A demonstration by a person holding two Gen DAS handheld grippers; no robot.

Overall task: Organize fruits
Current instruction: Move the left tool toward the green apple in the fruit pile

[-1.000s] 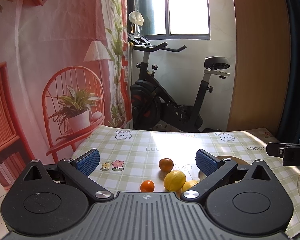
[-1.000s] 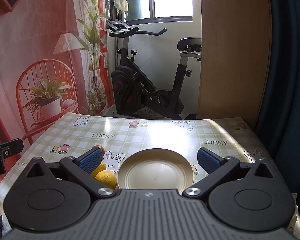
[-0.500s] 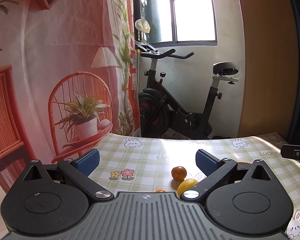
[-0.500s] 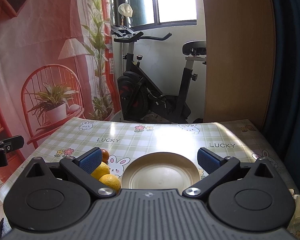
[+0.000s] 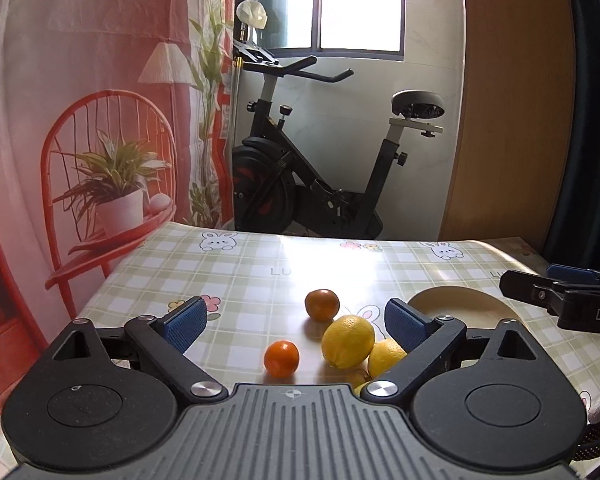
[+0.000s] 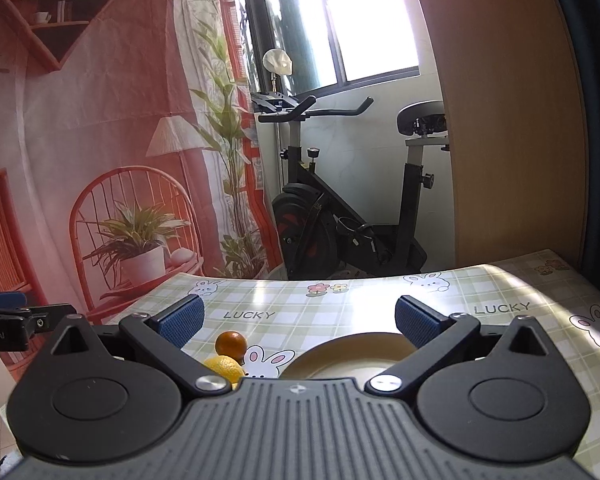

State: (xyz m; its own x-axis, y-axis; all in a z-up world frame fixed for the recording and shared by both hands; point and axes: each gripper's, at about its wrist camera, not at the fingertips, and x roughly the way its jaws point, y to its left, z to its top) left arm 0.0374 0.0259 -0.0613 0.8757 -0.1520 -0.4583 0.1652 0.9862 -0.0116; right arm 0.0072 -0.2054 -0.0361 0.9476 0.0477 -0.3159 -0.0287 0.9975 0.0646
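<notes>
Left wrist view, bottom of frame: left gripper, black arms with blue ribbed pads, spread wide, nothing between the pads, held above the table.

Just beyond, lower centre: small round orange mandarin alone on the green-and-white checked tablecloth. To its right, a large yellow lemon; a second yellow lemon touches it, partly behind the right-hand pad. Another yellowish fruit peeks out below these; too hidden to name. Farther back, centre frame: darker orange round fruit, apart from the lemons.

Right of centre: shallow round cream plate, bare, partly behind the pad. Right edge of frame: right gripper seen side-on, above the plate's far rim.

Right wrist view, bottom of frame: right gripper, same build, pads spread wide, holding nothing. The plate sits low centre between the pads, near half cut off by the gripper body. Lower left: one lemon with the darker orange fruit just behind it. Left edge: tip of the left gripper.

Beyond the table's far edge, upper half of both views: black exercise bike under a bright window; red printed backdrop with chair and potted plant filling the left; wooden panel at right.
</notes>
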